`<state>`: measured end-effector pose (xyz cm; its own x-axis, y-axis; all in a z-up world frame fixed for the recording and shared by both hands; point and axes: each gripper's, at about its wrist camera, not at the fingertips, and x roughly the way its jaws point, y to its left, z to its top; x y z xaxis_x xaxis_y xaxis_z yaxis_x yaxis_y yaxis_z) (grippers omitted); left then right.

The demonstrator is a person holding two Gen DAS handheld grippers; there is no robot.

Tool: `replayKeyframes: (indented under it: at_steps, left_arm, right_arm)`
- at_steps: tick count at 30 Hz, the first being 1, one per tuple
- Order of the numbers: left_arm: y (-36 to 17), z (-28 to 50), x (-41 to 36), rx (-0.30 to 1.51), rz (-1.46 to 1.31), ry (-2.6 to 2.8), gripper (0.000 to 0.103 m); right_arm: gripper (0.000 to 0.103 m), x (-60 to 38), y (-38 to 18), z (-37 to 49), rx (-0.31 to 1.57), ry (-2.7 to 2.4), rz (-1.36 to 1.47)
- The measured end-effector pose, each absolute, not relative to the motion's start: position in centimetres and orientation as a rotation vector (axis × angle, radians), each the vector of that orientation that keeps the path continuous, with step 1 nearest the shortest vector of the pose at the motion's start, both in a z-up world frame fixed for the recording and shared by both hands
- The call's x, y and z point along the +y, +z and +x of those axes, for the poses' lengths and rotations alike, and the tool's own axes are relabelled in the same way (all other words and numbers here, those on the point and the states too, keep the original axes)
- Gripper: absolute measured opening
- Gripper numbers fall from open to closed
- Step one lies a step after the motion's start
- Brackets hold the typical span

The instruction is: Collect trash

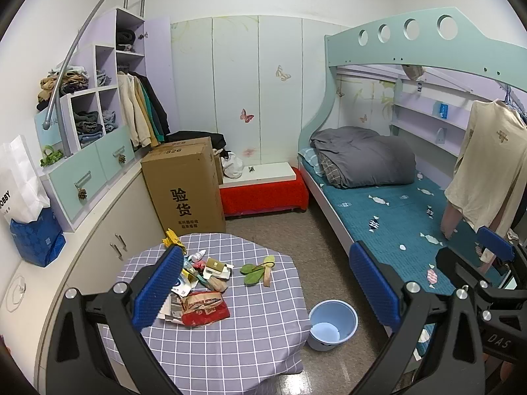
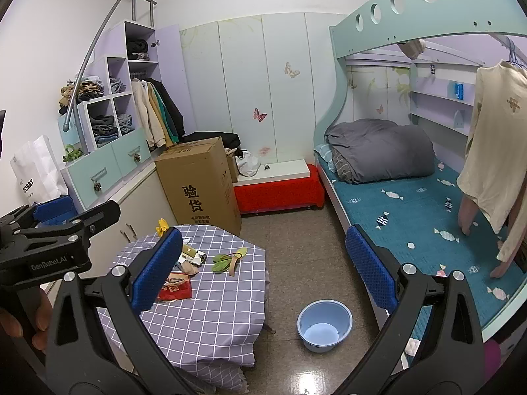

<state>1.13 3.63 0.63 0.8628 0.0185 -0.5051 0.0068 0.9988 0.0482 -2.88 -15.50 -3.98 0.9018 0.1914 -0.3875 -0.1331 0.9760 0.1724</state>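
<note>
My left gripper (image 1: 266,283) is spread wide with nothing between its blue pads (image 1: 158,291), hovering above the near side of the small table (image 1: 230,355) with the grey checked cloth. My right gripper (image 2: 263,271) is just as wide and empty, held high and a little to the right, well apart from everything. I can see the trash heaped on the table's left half: a red wrapper (image 1: 204,309) nearest me, torn paper and small cartons (image 1: 215,268) behind it, a yellow scrap (image 1: 173,238) at the far edge. Green leaves (image 1: 257,271) lie alone toward the middle. On the floor just right of the table sits a light blue bucket (image 1: 332,324), upright, mouth open. Behind the table stands a tall cardboard box (image 1: 186,187). The bed (image 1: 395,217) runs along the right.
</note>
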Motion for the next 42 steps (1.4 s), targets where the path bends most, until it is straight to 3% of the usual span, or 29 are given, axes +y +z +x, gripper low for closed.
replayKeyframes:
  at_steps: [42]
  left_arm:
    - [0.7,0.3,2.5,0.532,0.058,0.008,0.099]
  right_arm:
    - [0.097,-16.6,-4.9,-2.7,0.436,0.164,0.175]
